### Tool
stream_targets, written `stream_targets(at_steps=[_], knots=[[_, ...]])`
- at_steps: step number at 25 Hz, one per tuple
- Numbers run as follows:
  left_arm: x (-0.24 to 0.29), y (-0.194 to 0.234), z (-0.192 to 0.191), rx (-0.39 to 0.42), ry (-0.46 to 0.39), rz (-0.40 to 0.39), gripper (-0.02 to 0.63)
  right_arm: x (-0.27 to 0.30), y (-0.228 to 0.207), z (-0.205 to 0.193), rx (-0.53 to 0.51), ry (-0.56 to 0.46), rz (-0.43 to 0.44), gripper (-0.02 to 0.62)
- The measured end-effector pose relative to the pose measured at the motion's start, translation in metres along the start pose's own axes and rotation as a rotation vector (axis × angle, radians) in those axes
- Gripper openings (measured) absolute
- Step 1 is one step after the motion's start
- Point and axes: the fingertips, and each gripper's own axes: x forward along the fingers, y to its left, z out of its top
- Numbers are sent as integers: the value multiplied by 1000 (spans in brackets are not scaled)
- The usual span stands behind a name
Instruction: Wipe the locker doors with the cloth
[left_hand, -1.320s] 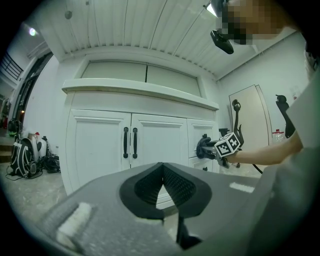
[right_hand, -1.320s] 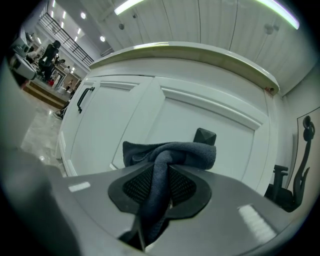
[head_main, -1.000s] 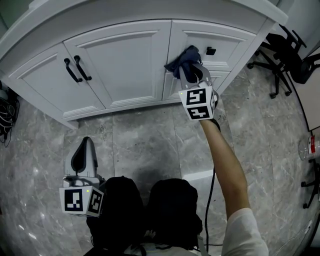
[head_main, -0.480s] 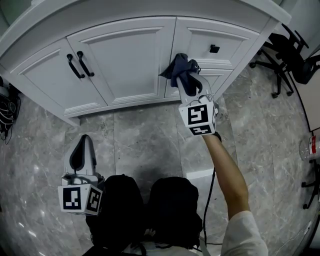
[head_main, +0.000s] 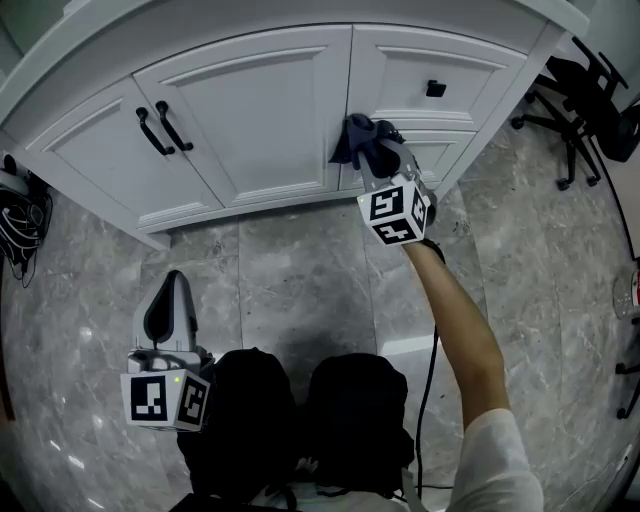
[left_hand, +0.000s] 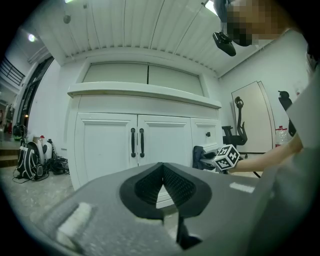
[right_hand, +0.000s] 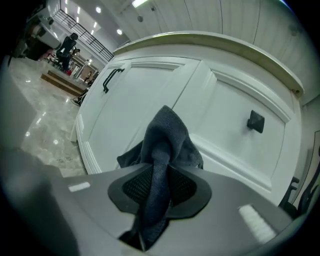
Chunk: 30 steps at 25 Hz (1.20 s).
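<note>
My right gripper (head_main: 374, 158) is shut on a dark blue cloth (head_main: 358, 140) and holds it against the white locker front, near the seam between the middle door (head_main: 260, 110) and the right-hand drawer panel (head_main: 430, 68). The cloth (right_hand: 164, 145) bunches up between the jaws in the right gripper view, with the white door (right_hand: 135, 105) just behind it. My left gripper (head_main: 168, 312) hangs low over the floor, far from the doors, jaws shut on nothing. From the left gripper view I see the locker (left_hand: 135, 145) ahead and the cloth (left_hand: 200, 156) at its right.
Two black door handles (head_main: 160, 128) sit on the left doors and a small black knob (head_main: 436, 89) on the drawer. Black office chairs (head_main: 585, 100) stand at the right. A dark bag (head_main: 20, 215) lies at the left. Grey marble floor (head_main: 300, 290) lies below.
The right gripper has carried the cloth down the locker front, from beside the drawer knob to lower on the panel. The left gripper has stayed put.
</note>
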Motion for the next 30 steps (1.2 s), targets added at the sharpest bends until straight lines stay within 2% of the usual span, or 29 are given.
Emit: stream_targets(at_steps=[4,19,24,30], knots=[[0,-1,1,10,4,3,2,-2,-15,-9,2,17,-21,81],[9,-22,0,34,21,-25,2,-33,-117,-81,-1,143,-149,81],[13,-31,-2,13,21,-46,2,-42,-144,-102,67,167,-188,81],[19,-45,-7,22,34,-69,2,-46,-157,-118,183,145,-211,81]])
